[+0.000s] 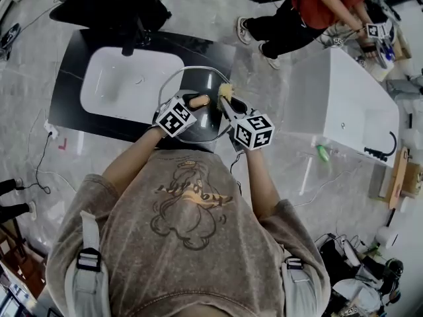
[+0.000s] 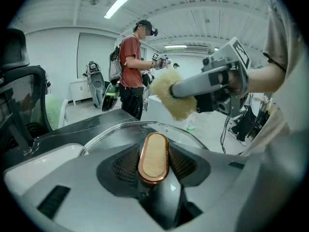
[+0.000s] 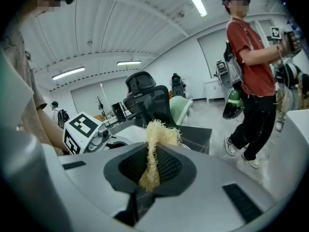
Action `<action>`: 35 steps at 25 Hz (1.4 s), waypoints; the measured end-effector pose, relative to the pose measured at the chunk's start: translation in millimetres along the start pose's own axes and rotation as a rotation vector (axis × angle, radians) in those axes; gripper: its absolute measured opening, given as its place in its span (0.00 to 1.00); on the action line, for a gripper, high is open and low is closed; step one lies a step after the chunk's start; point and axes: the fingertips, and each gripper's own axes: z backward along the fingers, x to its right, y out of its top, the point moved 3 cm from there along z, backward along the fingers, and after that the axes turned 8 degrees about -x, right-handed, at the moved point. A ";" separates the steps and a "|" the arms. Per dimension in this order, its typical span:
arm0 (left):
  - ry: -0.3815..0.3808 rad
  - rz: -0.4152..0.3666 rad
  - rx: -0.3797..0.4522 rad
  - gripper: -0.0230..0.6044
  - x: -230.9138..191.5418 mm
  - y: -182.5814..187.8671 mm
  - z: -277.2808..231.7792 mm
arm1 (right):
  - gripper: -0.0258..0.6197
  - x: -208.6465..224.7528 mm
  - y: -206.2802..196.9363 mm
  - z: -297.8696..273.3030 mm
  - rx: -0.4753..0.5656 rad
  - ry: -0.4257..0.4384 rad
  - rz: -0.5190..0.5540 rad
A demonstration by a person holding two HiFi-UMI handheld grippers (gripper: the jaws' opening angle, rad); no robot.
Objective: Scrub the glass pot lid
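Observation:
The glass pot lid (image 1: 198, 83) lies on the black counter (image 1: 71, 91) just right of the white basin. Its oblong wooden handle with a copper rim (image 2: 153, 156) stands upright between the pads of my left gripper (image 2: 153, 164), which press on both its sides; the lid's glass (image 2: 113, 132) spreads out beyond the jaws. My right gripper (image 3: 152, 166) is shut on a straw-coloured loofah scrubber (image 3: 155, 146). In the head view the scrubber (image 1: 225, 90) hangs over the lid's right part, close to the handle (image 1: 198, 100). Whether it touches the glass is unclear.
A white basin (image 1: 129, 81) is set in the counter's left half. A large white unit (image 1: 344, 101) stands to the right across a strip of floor. A person in a red shirt (image 1: 317, 5) works there with grippers. A black office chair (image 3: 147, 100) stands behind the counter.

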 end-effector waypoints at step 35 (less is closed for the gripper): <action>-0.005 0.047 0.023 0.35 0.0 -0.5 -1.4 | 0.10 -8.1 -8.6 -144.1 -0.537 0.377 0.102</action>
